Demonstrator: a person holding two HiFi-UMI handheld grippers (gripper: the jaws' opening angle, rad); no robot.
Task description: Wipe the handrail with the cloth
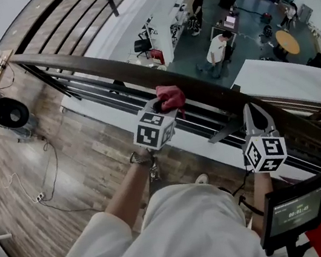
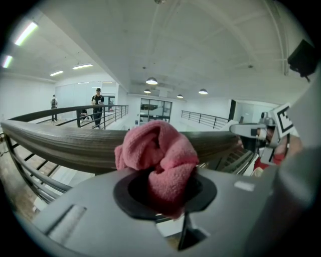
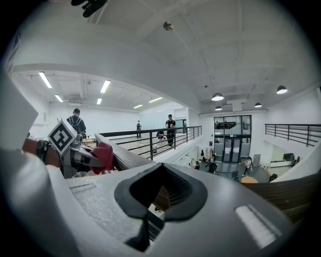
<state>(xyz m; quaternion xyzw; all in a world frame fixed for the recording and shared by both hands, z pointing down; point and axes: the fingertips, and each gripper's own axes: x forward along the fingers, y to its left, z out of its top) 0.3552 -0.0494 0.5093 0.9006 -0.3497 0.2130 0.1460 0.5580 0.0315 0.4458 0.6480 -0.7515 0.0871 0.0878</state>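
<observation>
On the dark, ribbed wooden handrail [image 1: 87,62], whose long axis runs from upper left to lower right in the head view, sits a bunched pink terry cloth [image 1: 170,97], clamped in the left hand-held gripper [image 1: 166,106]. Further right along the rail, the right hand-held gripper [image 1: 256,115] points at it, jaws together and holding nothing. A small dark screen [image 1: 295,210] shows green digits too small to read.

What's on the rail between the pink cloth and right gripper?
Nothing: head view shows bare dark wooden handrail between pink towelling cloth and right gripper.
</observation>
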